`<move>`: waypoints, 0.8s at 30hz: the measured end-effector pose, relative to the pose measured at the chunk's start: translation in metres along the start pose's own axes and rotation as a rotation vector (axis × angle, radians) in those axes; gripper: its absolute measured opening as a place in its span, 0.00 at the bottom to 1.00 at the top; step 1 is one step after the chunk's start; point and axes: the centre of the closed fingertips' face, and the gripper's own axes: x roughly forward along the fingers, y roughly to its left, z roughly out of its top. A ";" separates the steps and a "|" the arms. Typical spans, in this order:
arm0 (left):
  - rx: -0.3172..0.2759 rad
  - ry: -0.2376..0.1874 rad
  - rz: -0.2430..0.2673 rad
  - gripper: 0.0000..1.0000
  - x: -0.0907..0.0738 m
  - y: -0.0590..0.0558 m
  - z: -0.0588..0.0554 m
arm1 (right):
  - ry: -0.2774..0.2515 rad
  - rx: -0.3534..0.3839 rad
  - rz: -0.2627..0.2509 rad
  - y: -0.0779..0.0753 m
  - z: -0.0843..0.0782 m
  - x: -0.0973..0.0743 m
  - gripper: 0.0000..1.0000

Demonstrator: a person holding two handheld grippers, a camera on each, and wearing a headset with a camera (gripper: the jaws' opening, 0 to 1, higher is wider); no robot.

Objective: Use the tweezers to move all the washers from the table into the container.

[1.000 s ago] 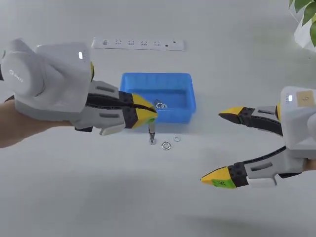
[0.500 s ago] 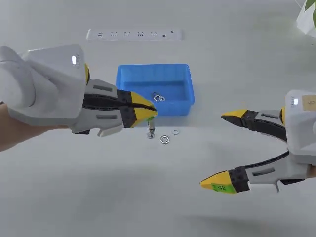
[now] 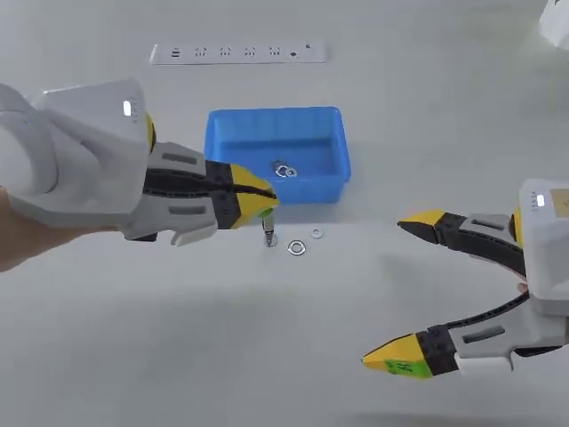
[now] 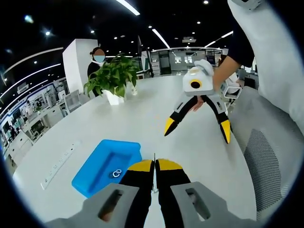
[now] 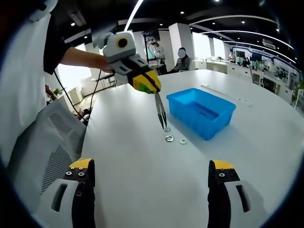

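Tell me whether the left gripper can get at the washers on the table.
Probably yes: the left gripper holds the tweezers tips-down beside the washers, nothing lies between, and the right gripper stands well clear.

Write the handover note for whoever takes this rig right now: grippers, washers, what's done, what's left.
Left gripper: jaws shut on the tweezers, tips down at a washer on the table.
Right gripper: open, empty, held off to the side.
Done: some washers lie in the blue container.
Left: three on the table in front of the container: the one at the tips, a larger washer and a smaller washer. I cannot tell whether the tips have gripped theirs.
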 end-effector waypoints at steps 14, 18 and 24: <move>-0.005 -0.005 -0.001 0.05 0.001 0.000 -0.004 | 0.035 -0.017 0.012 0.005 -0.005 0.001 1.00; -0.014 -0.010 -0.001 0.05 0.000 -0.001 -0.005 | 0.030 -0.009 0.008 0.005 -0.004 0.001 1.00; -0.027 -0.014 -0.005 0.05 0.000 -0.002 -0.004 | 0.028 -0.009 0.017 0.009 -0.001 0.004 1.00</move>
